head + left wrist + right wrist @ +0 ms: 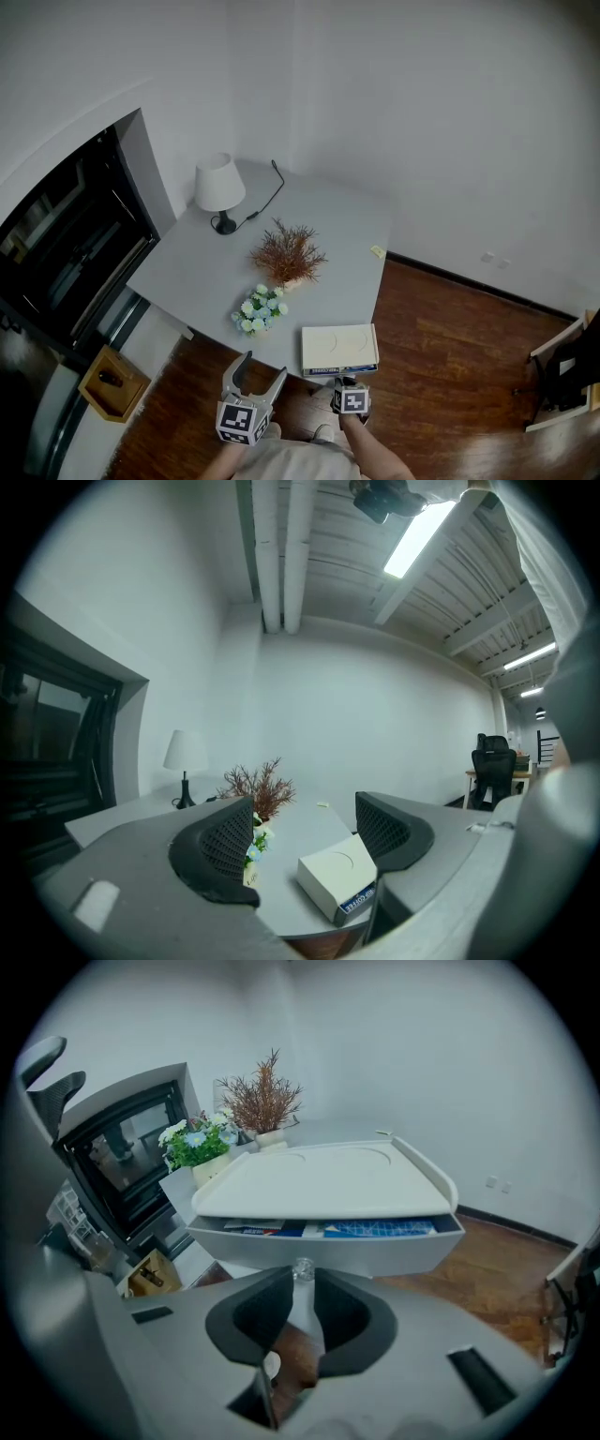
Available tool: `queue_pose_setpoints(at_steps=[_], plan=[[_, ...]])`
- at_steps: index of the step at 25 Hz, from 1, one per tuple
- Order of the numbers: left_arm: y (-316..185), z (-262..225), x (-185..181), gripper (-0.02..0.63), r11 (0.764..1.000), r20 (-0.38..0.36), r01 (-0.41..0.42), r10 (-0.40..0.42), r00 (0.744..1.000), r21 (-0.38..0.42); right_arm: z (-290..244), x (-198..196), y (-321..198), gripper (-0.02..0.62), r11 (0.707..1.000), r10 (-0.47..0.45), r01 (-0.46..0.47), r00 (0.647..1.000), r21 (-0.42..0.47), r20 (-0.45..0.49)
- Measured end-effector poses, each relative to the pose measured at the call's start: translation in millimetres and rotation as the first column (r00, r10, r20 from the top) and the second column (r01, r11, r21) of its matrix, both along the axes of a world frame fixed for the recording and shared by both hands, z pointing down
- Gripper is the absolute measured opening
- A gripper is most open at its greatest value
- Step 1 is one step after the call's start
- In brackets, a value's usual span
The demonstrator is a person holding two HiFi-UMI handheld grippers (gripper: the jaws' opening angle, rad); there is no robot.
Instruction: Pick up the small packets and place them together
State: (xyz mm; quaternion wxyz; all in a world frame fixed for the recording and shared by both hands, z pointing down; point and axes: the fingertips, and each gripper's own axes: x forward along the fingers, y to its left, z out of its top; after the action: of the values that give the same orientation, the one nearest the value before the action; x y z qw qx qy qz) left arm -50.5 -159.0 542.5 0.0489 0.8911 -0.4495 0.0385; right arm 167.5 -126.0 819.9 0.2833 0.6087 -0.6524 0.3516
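Note:
A white box [339, 347] sits at the front edge of the grey table [197, 267]. Its drawer [328, 1249] stands slightly out, and blue packets [375, 1228] lie inside. My right gripper [302, 1277] points down at the drawer front, its jaws shut on the small clear knob [302, 1267]. In the head view that gripper [348, 382] is just below the box. My left gripper [263, 366] hovers open and empty left of the box [337, 874]. A small yellow packet [377, 251] lies near the table's far right edge.
On the table stand a white lamp [218, 187] with its cable, a dried brown plant [288, 255] and a bunch of pale flowers [261, 309]. A wooden box [112, 382] sits on the floor at left beside a dark glass cabinet [66, 253].

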Motion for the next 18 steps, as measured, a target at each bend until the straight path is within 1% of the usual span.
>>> queue_pose_setpoints(at_steps=[4, 8, 11, 15, 18], plan=[[-2.2, 4.2, 11.4, 0.325, 1.000, -0.009, -0.026, 0.025, 1.000, -0.016, 4.7, -8.8, 34.7, 0.074, 0.999, -0.037, 0.038, 0.999, -0.021, 0.037], [-3.4, 8.0, 21.1, 0.325, 0.998, -0.013, -0.052, 0.052, 0.999, -0.026, 10.1, -11.6, 63.9, 0.072, 0.997, -0.036, 0.041, 0.997, -0.072, 0.071], [-4.8, 9.2, 28.1, 0.325, 0.997, -0.019, -0.070, 0.069, 0.997, -0.034, 8.3, -14.3, 75.4, 0.074, 0.995, -0.028, 0.037, 0.995, -0.090, 0.099], [-3.8, 10.6, 35.0, 0.325, 0.996, -0.016, -0.086, 0.085, 0.996, -0.029, 10.4, -17.4, 86.8, 0.072, 0.994, 0.008, 0.008, 0.989, -0.111, 0.149], [-3.5, 10.2, 38.6, 0.325, 0.996, -0.022, -0.089, 0.088, 0.996, -0.032, 14.8, -17.4, 92.3, 0.072, 0.992, 0.002, 0.016, 0.990, -0.129, 0.138]])
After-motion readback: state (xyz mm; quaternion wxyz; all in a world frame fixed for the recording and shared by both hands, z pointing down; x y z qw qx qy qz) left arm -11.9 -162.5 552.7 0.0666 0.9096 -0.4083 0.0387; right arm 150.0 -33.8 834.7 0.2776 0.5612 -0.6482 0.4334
